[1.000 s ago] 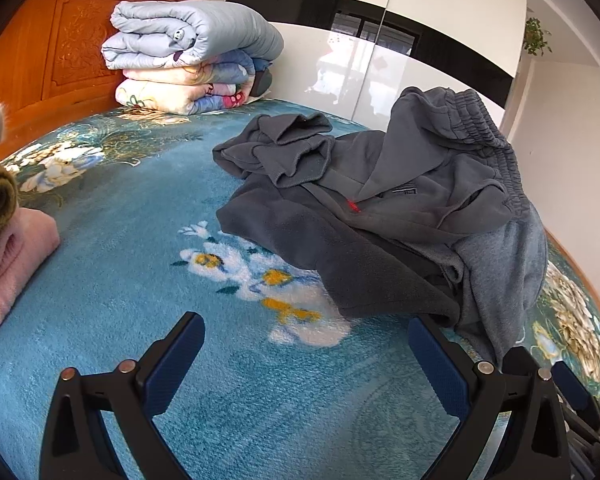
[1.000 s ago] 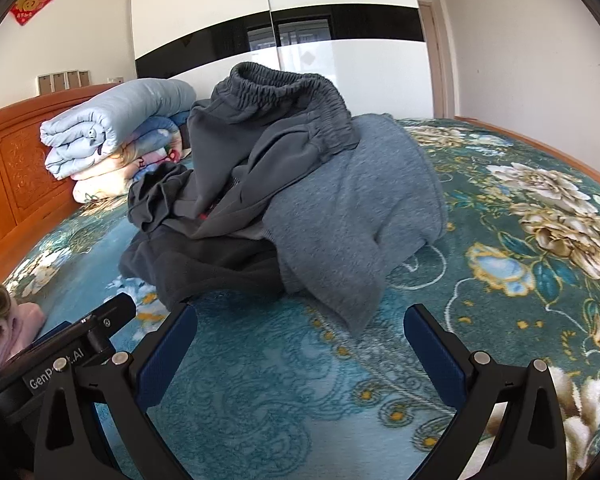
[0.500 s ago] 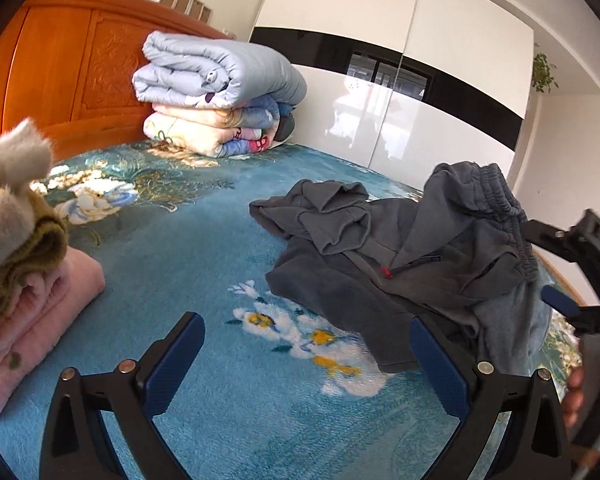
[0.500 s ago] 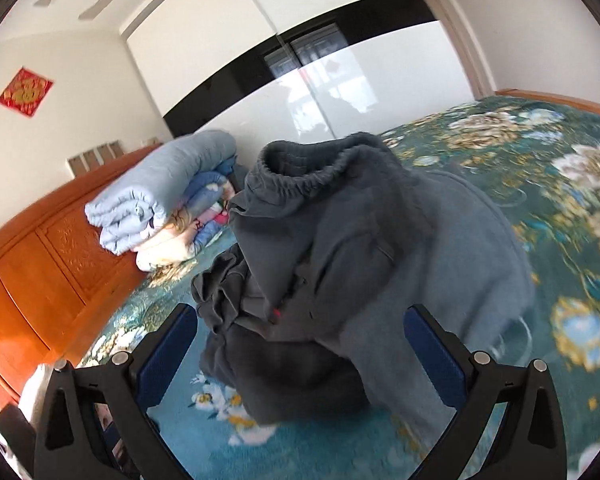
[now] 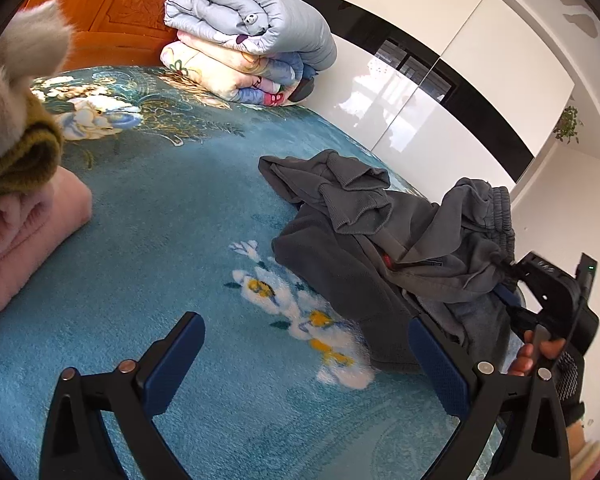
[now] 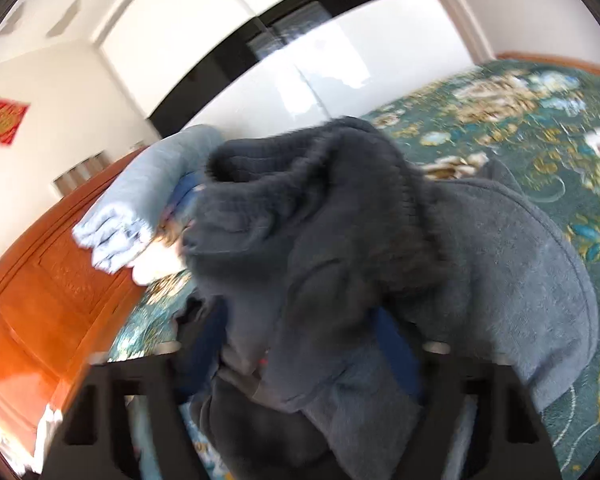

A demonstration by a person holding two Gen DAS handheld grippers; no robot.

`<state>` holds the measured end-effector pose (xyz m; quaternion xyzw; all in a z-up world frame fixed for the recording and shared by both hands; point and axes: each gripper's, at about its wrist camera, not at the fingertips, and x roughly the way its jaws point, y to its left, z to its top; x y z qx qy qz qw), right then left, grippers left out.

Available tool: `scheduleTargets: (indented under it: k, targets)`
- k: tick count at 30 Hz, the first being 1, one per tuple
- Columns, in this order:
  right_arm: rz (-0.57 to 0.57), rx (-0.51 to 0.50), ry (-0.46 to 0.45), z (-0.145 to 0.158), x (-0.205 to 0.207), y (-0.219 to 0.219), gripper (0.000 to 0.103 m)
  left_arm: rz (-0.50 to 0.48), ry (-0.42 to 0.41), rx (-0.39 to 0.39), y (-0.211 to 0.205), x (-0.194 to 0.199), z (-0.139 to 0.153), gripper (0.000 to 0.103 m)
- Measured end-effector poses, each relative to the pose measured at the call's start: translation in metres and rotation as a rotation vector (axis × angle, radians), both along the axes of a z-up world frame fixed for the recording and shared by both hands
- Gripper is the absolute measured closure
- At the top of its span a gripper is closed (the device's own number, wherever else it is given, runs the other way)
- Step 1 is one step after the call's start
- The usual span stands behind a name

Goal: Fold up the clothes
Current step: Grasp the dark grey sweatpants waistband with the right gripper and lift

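Note:
A heap of grey clothes (image 5: 380,248) lies on the blue floral bedspread (image 5: 160,248); a dark fleece piece is underneath and grey trousers with an elastic waistband (image 5: 496,208) are on top. My left gripper (image 5: 308,360) hovers open just above the bedspread, short of the heap, holding nothing. My right gripper (image 5: 508,284) comes in from the right, held by a hand (image 5: 540,352), and cloth bunches into its tips. In the blurred right wrist view the grey trousers (image 6: 320,220) fill the space between the narrowed fingers (image 6: 396,352) of the right gripper (image 6: 300,344).
Folded quilts (image 5: 252,40) are stacked against the wooden headboard (image 5: 112,8) at the back. A pile of folded pink and olive garments (image 5: 20,220) sits at the left edge. A white and black wardrobe (image 5: 440,80) stands beyond the bed.
My right gripper has pushed forward into the trousers and its fingers have drawn closer around the cloth. My left gripper has pulled back and tilted, staying open.

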<state>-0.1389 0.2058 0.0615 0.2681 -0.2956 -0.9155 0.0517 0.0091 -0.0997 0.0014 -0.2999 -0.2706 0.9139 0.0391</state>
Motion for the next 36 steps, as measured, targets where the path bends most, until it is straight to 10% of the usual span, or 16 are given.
scheduleTargets:
  k: [9,17,26,30,36]
  targets:
    - [-0.024,0.077,-0.042,0.062,0.004,-0.017,0.097,-0.011,0.022,-0.025,0.001,0.000,0.005,0.000]
    - [0.076,0.237,0.091,0.172,0.056,-0.060,0.097,-0.022,0.075,-0.050,0.000,0.005,0.019,0.000]
    - [0.064,0.296,0.238,0.224,0.187,-0.038,0.103,-0.010,0.120,-0.033,-0.007,0.015,0.033,0.000]
    - [0.049,0.321,0.150,0.202,0.208,-0.015,0.103,-0.027,0.090,-0.047,-0.002,0.013,0.027,0.000]
    - [0.097,0.153,-0.028,0.079,0.190,-0.009,0.095,-0.020,0.076,-0.031,-0.005,0.011,0.022,0.000]
